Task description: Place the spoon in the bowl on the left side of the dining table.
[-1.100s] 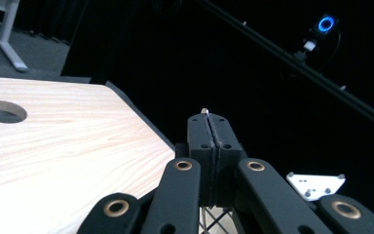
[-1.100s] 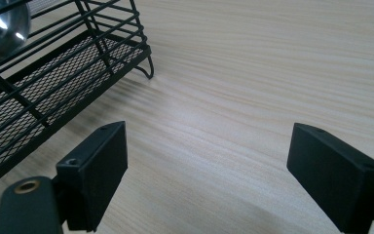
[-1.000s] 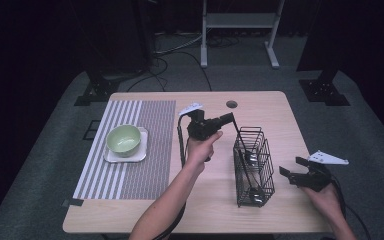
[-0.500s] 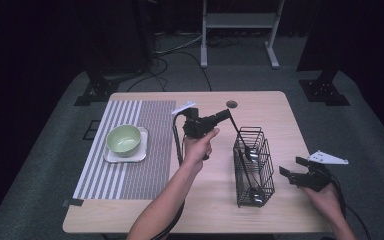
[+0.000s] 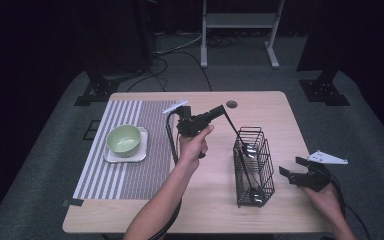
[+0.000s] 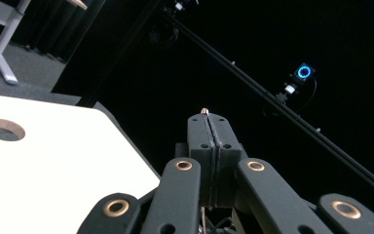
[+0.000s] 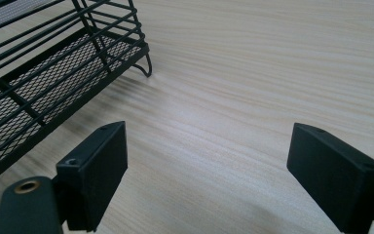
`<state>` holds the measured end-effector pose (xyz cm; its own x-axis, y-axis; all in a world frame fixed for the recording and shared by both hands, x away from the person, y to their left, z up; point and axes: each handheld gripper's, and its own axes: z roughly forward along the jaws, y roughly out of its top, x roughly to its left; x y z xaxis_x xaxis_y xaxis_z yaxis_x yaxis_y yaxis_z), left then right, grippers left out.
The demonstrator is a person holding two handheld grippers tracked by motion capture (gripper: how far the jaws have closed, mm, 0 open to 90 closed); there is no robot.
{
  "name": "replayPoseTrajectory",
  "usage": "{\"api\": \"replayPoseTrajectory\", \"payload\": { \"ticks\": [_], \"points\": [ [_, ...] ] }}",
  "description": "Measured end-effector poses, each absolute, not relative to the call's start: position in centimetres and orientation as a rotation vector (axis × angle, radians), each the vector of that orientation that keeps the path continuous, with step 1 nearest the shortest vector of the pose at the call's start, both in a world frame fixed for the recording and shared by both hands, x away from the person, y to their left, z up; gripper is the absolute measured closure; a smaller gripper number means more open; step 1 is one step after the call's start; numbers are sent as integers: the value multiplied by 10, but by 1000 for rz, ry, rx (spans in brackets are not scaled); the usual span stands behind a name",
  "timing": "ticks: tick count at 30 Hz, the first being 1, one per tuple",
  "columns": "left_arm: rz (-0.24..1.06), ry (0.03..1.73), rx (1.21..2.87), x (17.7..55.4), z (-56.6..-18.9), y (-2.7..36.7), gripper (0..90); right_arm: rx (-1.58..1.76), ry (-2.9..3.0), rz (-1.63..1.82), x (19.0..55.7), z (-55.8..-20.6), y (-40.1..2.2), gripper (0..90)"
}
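My left gripper (image 5: 219, 111) hangs above the table's middle, tilted up to the right, shut on the top end of a thin dark utensil (image 5: 234, 131). The utensil slants down to the right into the black wire basket (image 5: 252, 167), where its lower end sits among the wires. In the left gripper view the jaws (image 6: 208, 119) are pressed together and a small metal tip of the utensil (image 6: 204, 111) pokes out between them. Another utensil (image 5: 255, 192) lies in the near end of the basket. My right gripper (image 5: 294, 167) rests open at the table's right edge, with nothing between its jaws (image 7: 214, 161) and the basket (image 7: 39, 83) just beyond it.
A green bowl (image 5: 123, 138) sits on a white square plate (image 5: 141, 156) on a striped placemat (image 5: 145, 175) at the left. A round cable hole (image 5: 231, 104) is near the far table edge. A metal stand (image 5: 240, 20) is on the floor beyond.
My left gripper has drifted left and slightly up with the utensil, which now leans more steeply out of the basket. The right gripper has stayed put.
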<state>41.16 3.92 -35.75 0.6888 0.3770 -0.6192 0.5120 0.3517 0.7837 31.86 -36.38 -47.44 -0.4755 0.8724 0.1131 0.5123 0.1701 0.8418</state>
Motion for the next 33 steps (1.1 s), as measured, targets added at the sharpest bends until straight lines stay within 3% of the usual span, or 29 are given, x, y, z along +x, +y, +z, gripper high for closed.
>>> {"api": "replayPoseTrajectory", "payload": {
  "ticks": [33],
  "points": [
    [-55,915,1126,408,-345,97,899,1337,2048,1213,320,-476,-366,136]
  ]
}}
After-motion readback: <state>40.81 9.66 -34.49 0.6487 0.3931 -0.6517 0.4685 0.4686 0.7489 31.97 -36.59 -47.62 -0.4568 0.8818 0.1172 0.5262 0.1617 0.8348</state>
